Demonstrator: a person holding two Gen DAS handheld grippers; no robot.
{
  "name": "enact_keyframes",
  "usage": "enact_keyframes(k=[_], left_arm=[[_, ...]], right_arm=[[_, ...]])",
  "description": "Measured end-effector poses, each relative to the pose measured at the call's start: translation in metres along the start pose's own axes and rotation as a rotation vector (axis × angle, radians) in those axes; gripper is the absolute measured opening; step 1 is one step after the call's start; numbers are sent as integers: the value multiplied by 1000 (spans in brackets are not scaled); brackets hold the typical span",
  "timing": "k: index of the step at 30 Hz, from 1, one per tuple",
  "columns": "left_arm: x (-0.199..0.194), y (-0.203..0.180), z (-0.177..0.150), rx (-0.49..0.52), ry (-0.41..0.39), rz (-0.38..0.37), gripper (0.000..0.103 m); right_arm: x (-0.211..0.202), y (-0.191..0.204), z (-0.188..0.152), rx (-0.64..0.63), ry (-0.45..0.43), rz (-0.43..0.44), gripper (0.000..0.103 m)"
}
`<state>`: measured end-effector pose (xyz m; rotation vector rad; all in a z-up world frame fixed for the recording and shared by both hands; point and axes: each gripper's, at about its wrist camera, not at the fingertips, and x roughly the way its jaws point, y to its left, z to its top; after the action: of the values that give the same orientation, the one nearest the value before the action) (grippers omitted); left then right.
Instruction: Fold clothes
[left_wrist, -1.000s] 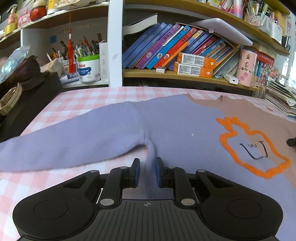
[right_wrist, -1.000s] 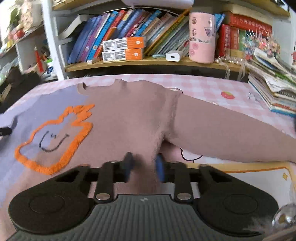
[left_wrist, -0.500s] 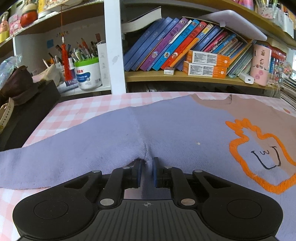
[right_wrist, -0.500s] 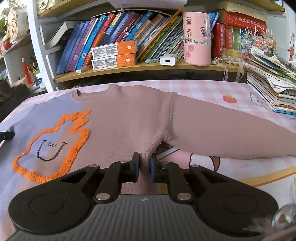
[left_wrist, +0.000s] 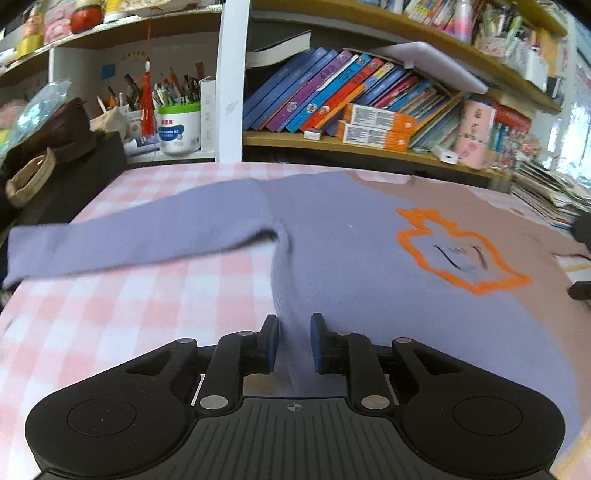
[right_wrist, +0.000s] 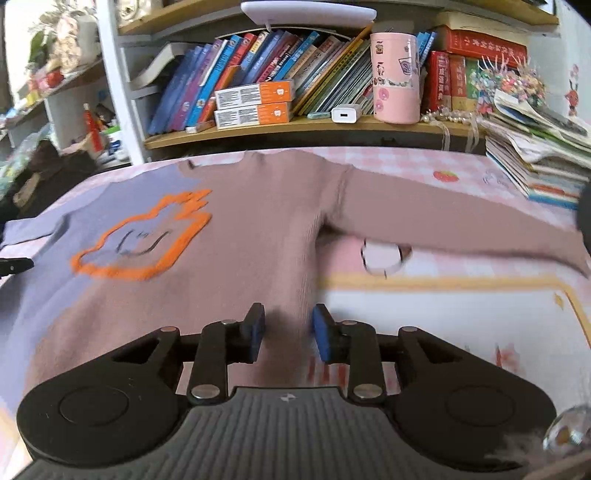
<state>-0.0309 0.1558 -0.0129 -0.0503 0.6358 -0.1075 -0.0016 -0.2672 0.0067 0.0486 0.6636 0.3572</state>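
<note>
Your sweater (left_wrist: 332, 236) lies flat, face up, on the pink checked tablecloth (left_wrist: 110, 302), lilac on one half and brown on the other, sleeves stretched toward nine and three o'clock. It looks light, soft and limp, so expect sagging; grip at the side seams below the armpits. Your left gripper (left_wrist: 293, 341) and right gripper (right_wrist: 288, 332) are both opening, with fabric between the pads but no longer pinched. The bookshelf (right_wrist: 314, 125) sits at twelve.

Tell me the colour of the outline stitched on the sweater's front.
Orange outline, clearest in the right wrist view.
</note>
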Motion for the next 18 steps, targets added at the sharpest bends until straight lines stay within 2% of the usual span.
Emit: enact_keyframes(k=[5, 7, 9, 13, 18], left_arm=[[-29, -19, -22, 7, -17, 2, 17], [-36, -25, -27, 20, -16, -2, 14], [-41, -30, -31, 36, -13, -2, 10], [-59, -38, -43, 79, 1, 3, 8], [-105, -54, -76, 178, 20, 19, 8]], right_arm=[[-34, 13, -28, -19, -5, 33, 27], [-42, 19, -36, -39, -8, 37, 18], [-47, 24, -42, -45, -9, 39, 14], [-67, 34, -56, -83, 3, 34, 13], [-105, 49, -82, -130, 32, 34, 13]])
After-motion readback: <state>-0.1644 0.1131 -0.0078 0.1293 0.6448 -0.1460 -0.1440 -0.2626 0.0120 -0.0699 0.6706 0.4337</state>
